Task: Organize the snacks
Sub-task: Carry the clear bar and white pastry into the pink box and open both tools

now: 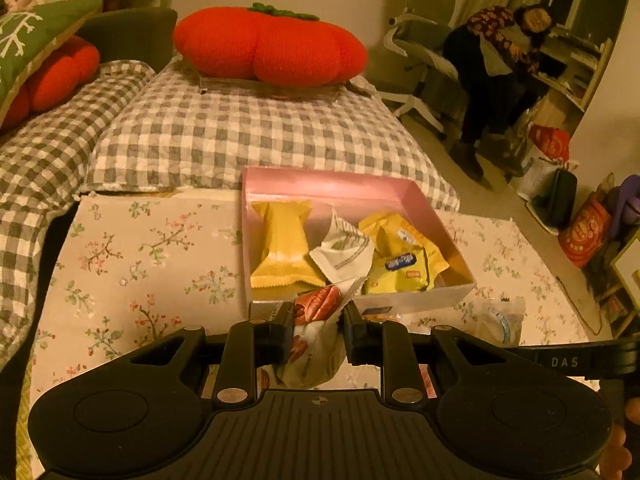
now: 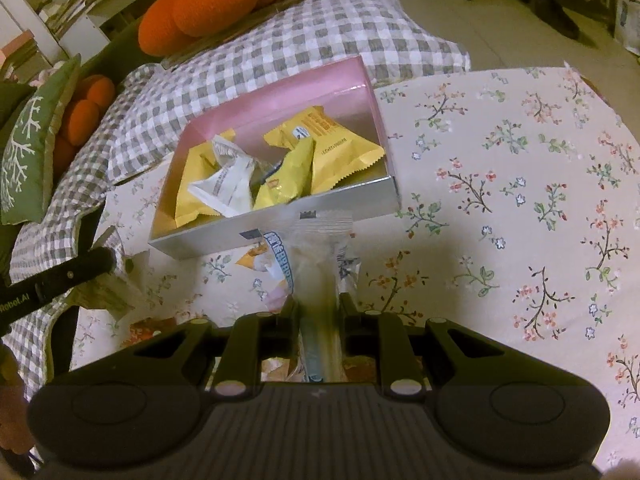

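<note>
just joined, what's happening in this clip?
A person is sorting snacks into a pink box on a floral tablecloth. The left tongs are shut on a pecan snack packet, held just short of the box's near wall. The right tongs are shut on a clear snack packet, also in front of the box. Several yellow packets and a white packet already lie inside.

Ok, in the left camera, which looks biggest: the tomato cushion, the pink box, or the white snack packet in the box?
1. Tomato cushion and pink box: similar, and the box is nearer, so unsure.
2. White snack packet: clearly smallest.
</note>
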Action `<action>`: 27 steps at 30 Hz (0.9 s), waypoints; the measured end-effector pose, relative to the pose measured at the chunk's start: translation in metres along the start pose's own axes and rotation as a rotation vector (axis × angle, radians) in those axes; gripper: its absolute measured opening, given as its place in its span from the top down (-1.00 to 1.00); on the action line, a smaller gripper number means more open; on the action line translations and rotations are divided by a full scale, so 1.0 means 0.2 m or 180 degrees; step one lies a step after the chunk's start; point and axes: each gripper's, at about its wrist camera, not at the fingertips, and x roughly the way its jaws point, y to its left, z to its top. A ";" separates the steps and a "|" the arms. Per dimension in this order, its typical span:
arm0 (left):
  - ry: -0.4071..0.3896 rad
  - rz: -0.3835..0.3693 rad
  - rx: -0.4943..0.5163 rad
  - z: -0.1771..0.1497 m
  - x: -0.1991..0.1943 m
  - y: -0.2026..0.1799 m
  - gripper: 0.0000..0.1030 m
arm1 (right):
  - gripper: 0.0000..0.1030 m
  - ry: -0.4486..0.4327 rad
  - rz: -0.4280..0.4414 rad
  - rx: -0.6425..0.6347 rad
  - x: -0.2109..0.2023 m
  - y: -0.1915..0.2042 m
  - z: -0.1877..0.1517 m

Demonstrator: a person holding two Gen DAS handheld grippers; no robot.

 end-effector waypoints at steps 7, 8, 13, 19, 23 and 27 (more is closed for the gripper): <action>-0.0009 -0.0013 -0.0056 0.02 0.00 0.02 0.57 | 0.67 -0.0074 0.0061 0.0081 -0.04 -0.03 0.02; -0.0011 -0.0007 -0.0058 0.02 0.01 0.02 0.57 | 0.67 -0.0078 0.0081 0.0087 -0.04 -0.03 0.03; -0.0030 -0.0023 -0.0095 0.05 0.01 0.03 0.57 | 0.67 -0.0096 0.0106 0.0094 -0.03 -0.02 0.06; -0.0094 -0.0056 -0.0101 0.14 0.05 0.00 0.57 | 0.67 -0.0148 0.0191 0.0171 -0.03 -0.02 0.13; -0.0108 -0.0094 -0.0142 0.19 0.11 -0.01 0.57 | 0.67 -0.0138 0.0284 0.0251 0.00 -0.01 0.17; -0.0112 -0.0161 -0.0294 0.28 0.21 0.00 0.57 | 0.67 -0.0164 0.0354 0.0333 0.03 -0.02 0.23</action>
